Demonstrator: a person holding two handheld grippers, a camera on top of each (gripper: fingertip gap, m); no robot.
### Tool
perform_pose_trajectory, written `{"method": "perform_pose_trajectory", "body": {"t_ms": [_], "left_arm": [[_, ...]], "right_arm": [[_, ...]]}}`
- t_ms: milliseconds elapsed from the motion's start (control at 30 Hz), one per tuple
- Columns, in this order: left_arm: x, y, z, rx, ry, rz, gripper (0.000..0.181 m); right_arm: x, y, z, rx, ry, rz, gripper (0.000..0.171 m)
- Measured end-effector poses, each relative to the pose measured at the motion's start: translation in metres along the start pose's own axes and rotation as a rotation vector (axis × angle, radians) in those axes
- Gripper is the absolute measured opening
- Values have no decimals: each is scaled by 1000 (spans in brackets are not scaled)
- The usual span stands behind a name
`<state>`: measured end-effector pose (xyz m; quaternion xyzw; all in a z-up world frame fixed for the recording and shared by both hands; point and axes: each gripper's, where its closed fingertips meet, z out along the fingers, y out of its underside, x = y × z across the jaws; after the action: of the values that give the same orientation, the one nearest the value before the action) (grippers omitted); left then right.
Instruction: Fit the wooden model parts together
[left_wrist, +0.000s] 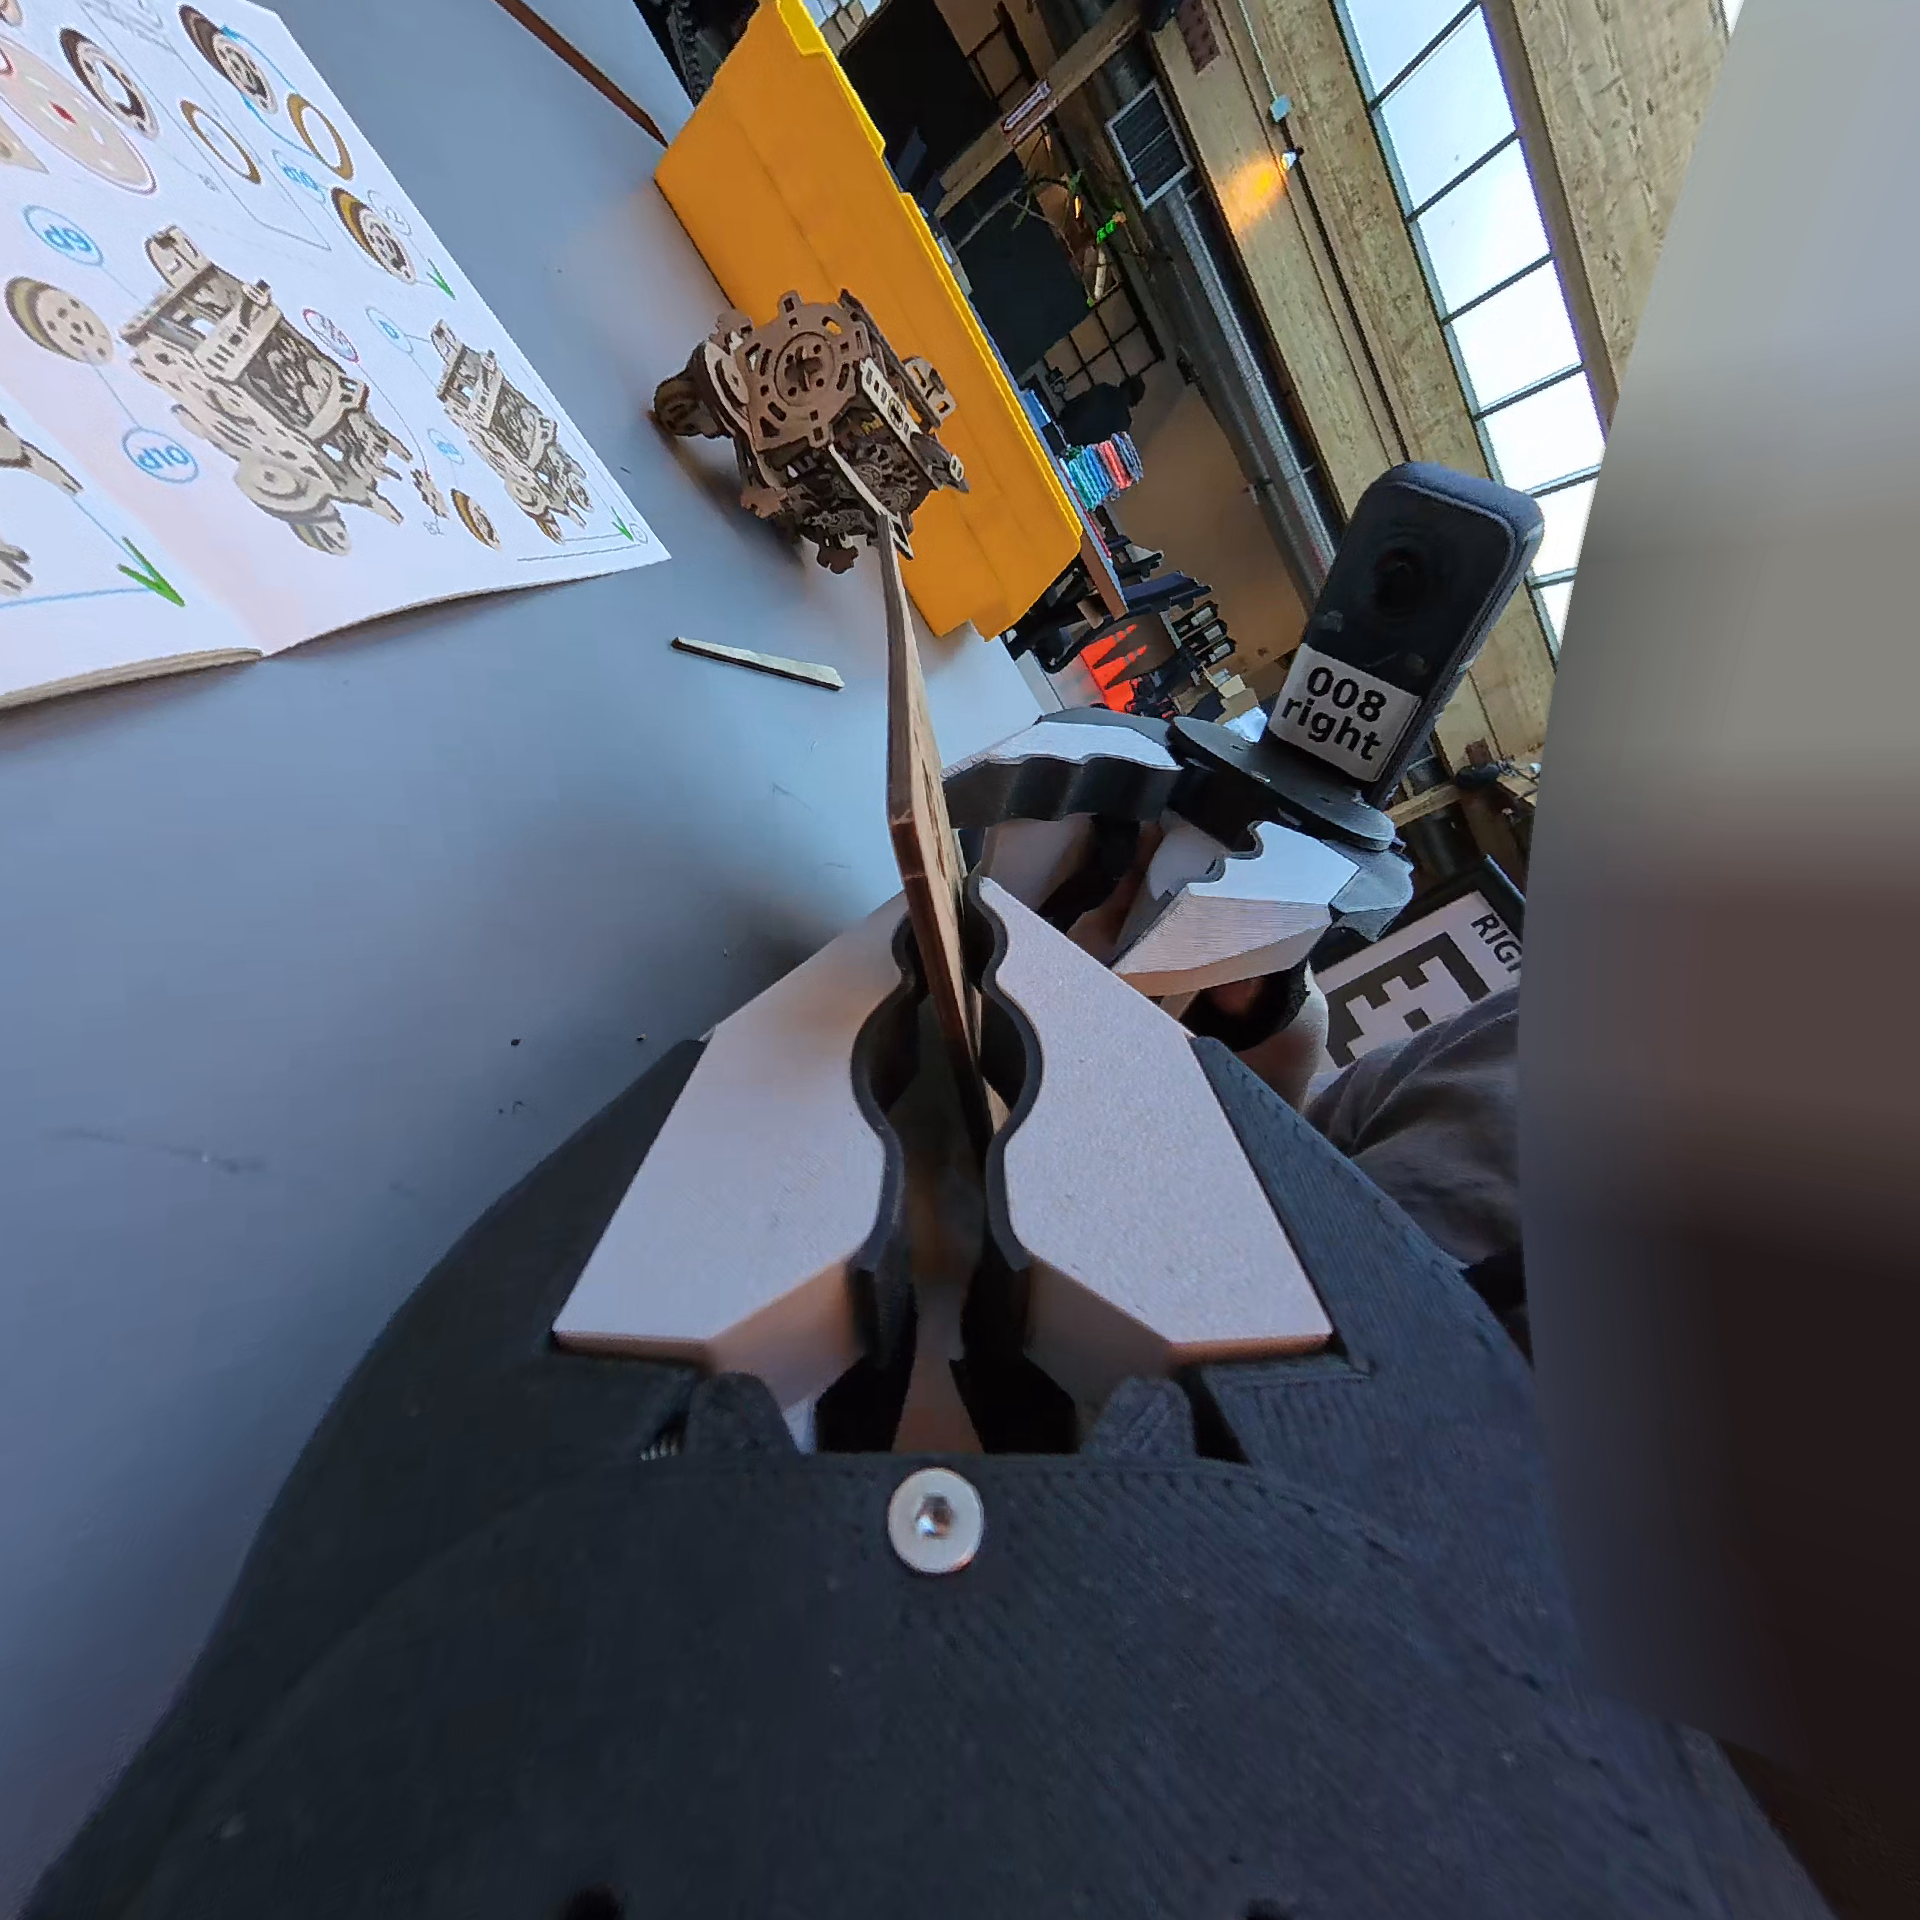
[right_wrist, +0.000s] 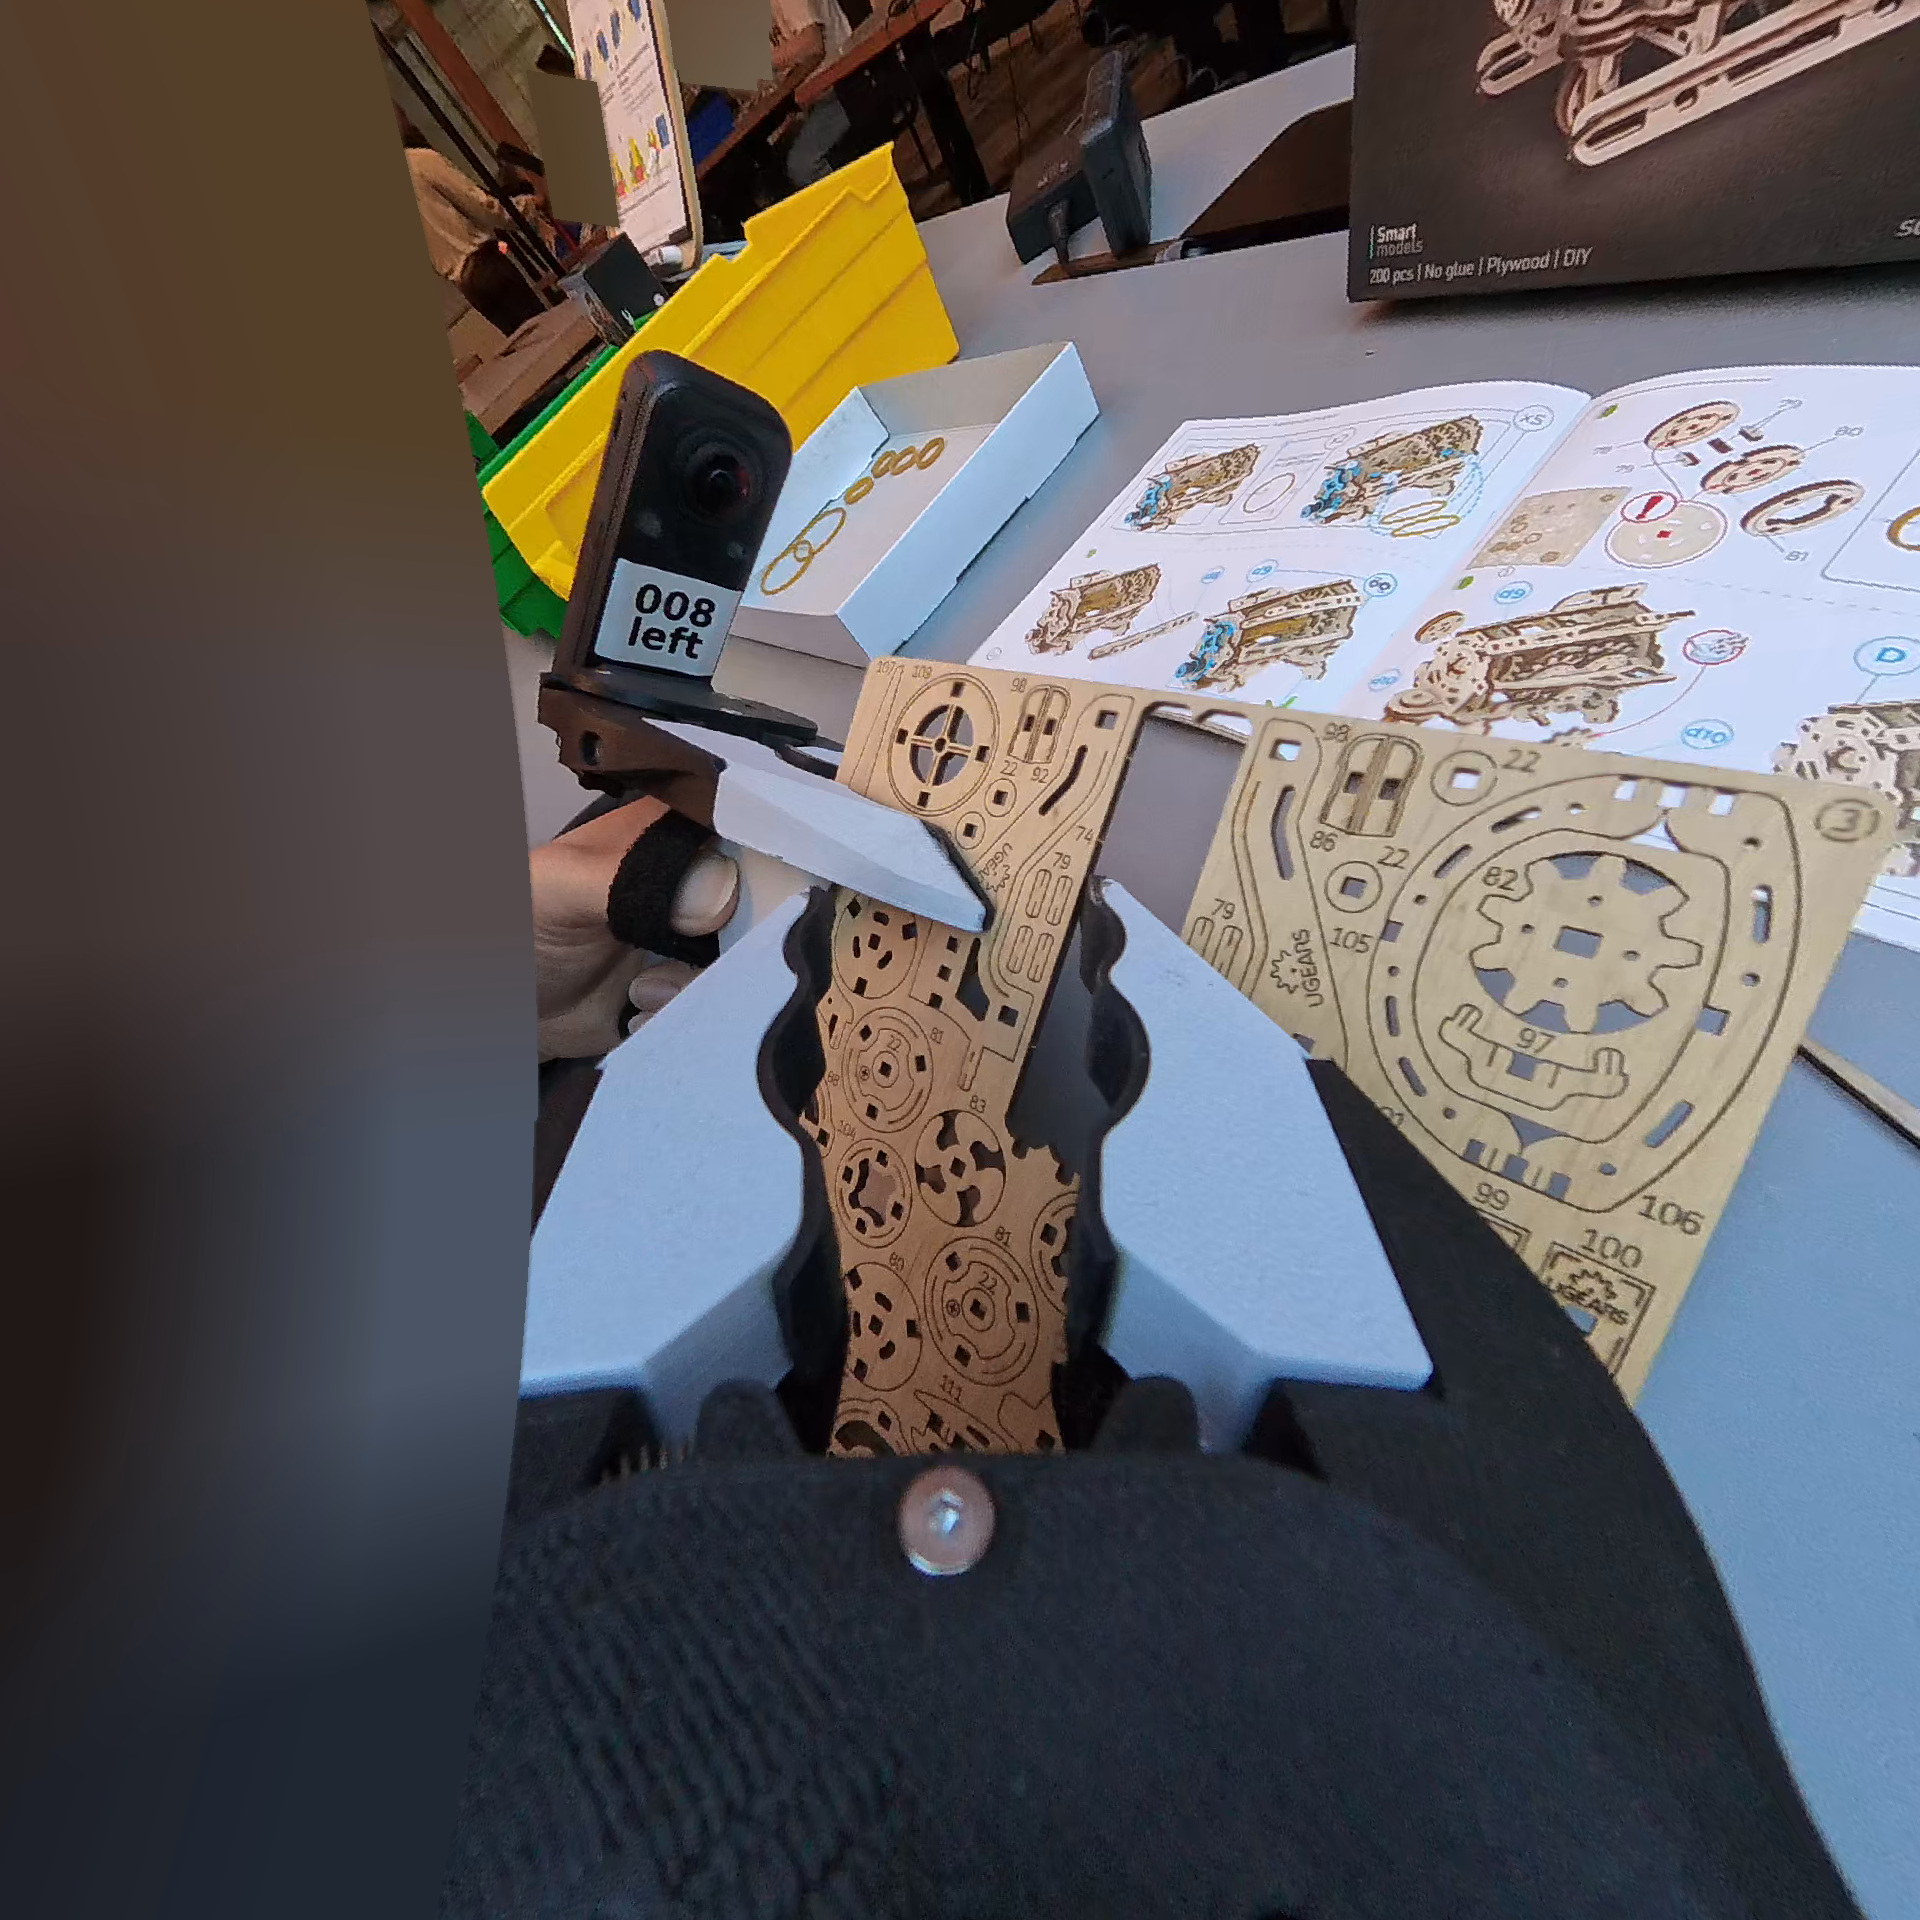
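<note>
My left gripper (left_wrist: 940, 925) is shut on the edge of a thin plywood parts sheet (left_wrist: 914, 748) and holds it upright above the grey table (left_wrist: 364, 935). In the right wrist view the sheet (right_wrist: 935, 1143) faces me, with a left finger (right_wrist: 862, 842) clamped on it. My right gripper (right_wrist: 961, 899) is open, its fingers either side of the sheet's face; it also shows in the left wrist view (left_wrist: 1132, 862) to the right of the sheet. The part-built wooden model (left_wrist: 821, 426) stands on the table beyond. A second parts sheet (right_wrist: 1507, 987) lies to the right.
An open instruction booklet (left_wrist: 260, 364) (right_wrist: 1455, 540) lies on the table. A yellow bin (left_wrist: 831, 260) (right_wrist: 790, 301) stands at the table's edge. There is a white box of rubber bands (right_wrist: 935, 488), a dark kit box (right_wrist: 1631, 145), and a loose wooden strip (left_wrist: 758, 662). My two grippers' fingertips are within a few centimetres of each other.
</note>
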<state>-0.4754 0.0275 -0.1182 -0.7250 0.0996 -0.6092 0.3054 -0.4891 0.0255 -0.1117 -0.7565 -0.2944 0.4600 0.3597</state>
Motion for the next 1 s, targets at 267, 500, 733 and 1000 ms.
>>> {"method": "perform_pose_trajectory", "body": {"t_ms": [267, 500, 733, 1000], "left_arm": [[1, -1, -1, -8, -33, 67, 1], [0, -8, -5, 10, -8, 23, 1], [7, -5, -2, 8, 4, 42, 0], [16, -7, -3, 32, 15, 90, 1]], "right_arm": [[1, 3, -2, -45, 113, -147, 47], [-2, 1, -4, -28, 77, -101, 46], [-3, -6, -6, 13, 47, -75, 37], [-5, -14, -12, 60, -1, -12, 26]]}}
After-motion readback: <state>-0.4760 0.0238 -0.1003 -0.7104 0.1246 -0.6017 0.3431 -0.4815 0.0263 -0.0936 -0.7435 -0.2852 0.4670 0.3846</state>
